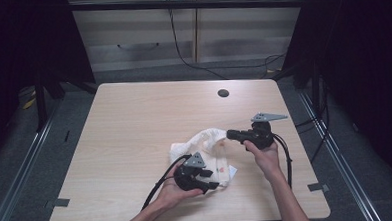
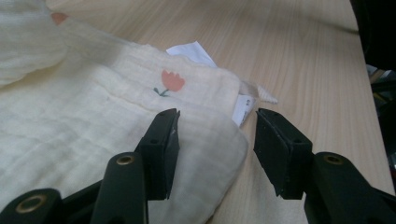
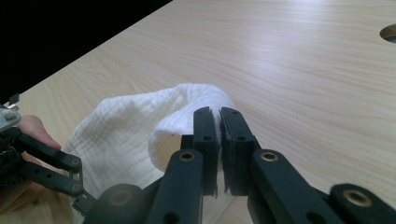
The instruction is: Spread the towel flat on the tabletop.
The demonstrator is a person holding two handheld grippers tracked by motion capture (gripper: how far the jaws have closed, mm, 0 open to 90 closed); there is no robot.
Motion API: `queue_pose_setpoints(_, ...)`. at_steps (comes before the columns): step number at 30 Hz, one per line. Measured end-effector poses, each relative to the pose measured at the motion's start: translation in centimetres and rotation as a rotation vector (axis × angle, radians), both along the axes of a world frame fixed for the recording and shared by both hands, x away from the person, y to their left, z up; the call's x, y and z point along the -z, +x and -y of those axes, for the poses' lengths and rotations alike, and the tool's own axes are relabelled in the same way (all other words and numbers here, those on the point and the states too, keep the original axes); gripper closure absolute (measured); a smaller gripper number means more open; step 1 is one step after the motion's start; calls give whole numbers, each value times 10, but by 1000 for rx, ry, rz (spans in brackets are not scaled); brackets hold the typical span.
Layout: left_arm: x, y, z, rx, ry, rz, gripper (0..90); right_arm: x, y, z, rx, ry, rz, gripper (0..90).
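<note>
Left gripper view shows the left gripper [image 2: 217, 140] half-open astride the cloth [image 2: 93, 121] corner on the table [image 2: 299, 56]; right gripper [image 3: 219, 135] pinches a fold. Closing too shallow could miss the corner.

Even overhead light falls on the bench [image 1: 135, 143] in the high view, while the surroundings sink into near black. Shadows under the cloth [image 1: 205, 145] are soft and short. In the right gripper view a pale glare washes the far bench top; the near jaws look slightly soft in both gripper views
</note>
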State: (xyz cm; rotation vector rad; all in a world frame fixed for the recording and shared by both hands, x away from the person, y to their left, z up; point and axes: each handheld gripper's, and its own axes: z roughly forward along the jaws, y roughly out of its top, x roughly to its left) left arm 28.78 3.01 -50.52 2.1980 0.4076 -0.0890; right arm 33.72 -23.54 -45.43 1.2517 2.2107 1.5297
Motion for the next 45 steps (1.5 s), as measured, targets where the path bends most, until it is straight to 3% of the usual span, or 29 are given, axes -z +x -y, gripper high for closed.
queue_pose_setpoints(4, 2, -1, 0, 8, -3, 14, 478, 1, -1, 0, 1, -2, -3, 848)
queue_pose_setpoints(9, 2, -6, 3, -2, 22, 79, 505, 2, -2, 1, 2, 6, -7, 846)
queue_pose_setpoints(10, 1, -7, 3, -16, 43, 109, 551, 3, -2, 1, 2, 5, -9, 846)
queue_pose_setpoints(12, 2, -6, 2, -29, 36, 104, 701, 3, -2, 0, 1, 5, -12, 841)
queue_pose_setpoints(13, 2, -4, 0, -38, 28, 90, 751, 3, -2, 0, 1, 5, -12, 841)
queue_pose_setpoints(18, 1, 5, -12, -30, -52, -10, 799, 2, -3, 0, 1, 7, -10, 843)
queue_pose_setpoints(22, -7, 6, -20, -30, -100, -28, 781, 1, -3, 4, 11, 15, -9, 843)
queue_pose_setpoints(25, -13, 6, -26, -31, -107, -23, 798, 0, -4, 5, 14, 19, -6, 843)
queue_pose_setpoints(32, -36, 15, -52, -86, -215, -18, 840, -5, -6, 9, 22, 29, 10, 851)
queue_pose_setpoints(35, -43, 18, -63, -104, -221, -1, 853, -8, -7, 12, 28, 32, 15, 858)
queue_pose_setpoints(38, -50, 23, -75, -140, -263, 3, 859, -11, -9, 15, 33, 32, 24, 862)
queue_pose_setpoints(42, -58, 27, -88, -164, -260, 30, 865, -19, -12, 16, 28, 26, 47, 868)
queue_pose_setpoints(45, -65, 30, -102, -192, -284, 41, 867, -26, -15, 15, 21, 18, 63, 870)
